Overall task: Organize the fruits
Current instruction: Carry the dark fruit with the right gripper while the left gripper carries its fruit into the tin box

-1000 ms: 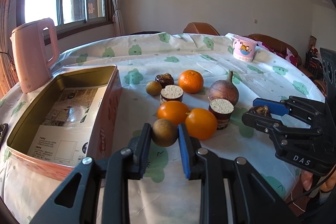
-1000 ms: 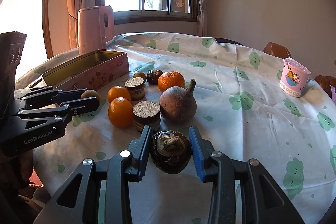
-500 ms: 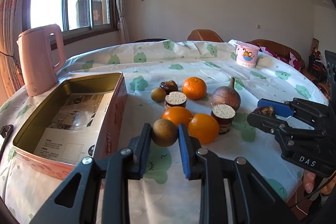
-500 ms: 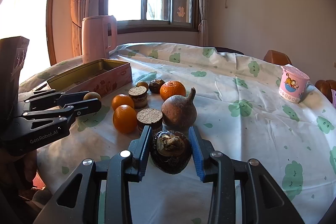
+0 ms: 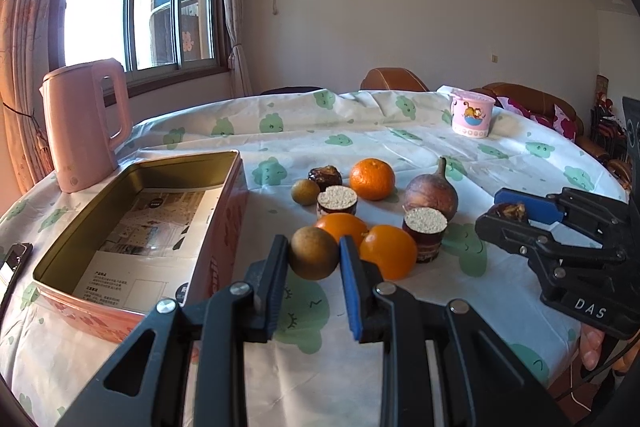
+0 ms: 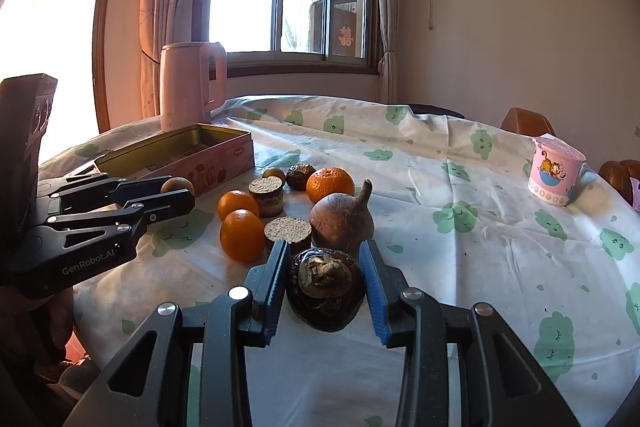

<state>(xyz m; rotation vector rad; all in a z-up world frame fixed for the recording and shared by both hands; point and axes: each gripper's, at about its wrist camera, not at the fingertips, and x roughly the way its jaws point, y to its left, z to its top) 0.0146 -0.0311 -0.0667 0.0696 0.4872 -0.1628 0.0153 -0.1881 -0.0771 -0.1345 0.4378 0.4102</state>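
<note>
While the left wrist view looks along the left gripper (image 5: 314, 259), its two pads are clamped on a small brown round fruit (image 5: 313, 253), held above the green-patterned tablecloth (image 5: 360, 139). Just to its left sits the open pink tin (image 5: 224, 227) with printed paper on its floor. Beyond the held fruit lie two oranges (image 5: 387, 251), two cut stubs with pale tops (image 5: 425, 231), a mandarin (image 5: 372, 179), a purple bulb-shaped fruit with a stem (image 5: 430, 191), a second small brown fruit (image 5: 305, 191) and a dark wrinkled one (image 5: 325, 175). A pink kettle (image 5: 86, 125) stands behind the tin, and a pink cup (image 5: 472, 117) far across the table.

From the right wrist view, the right gripper (image 6: 325, 285) is closed on a dark wrinkled fruit (image 6: 325, 287), held over the cloth just in front of the purple fruit (image 6: 340, 223). Seen at the left, the other gripper holds its brown fruit (image 6: 178, 185) near the tin's (image 6: 224, 163) side.
</note>
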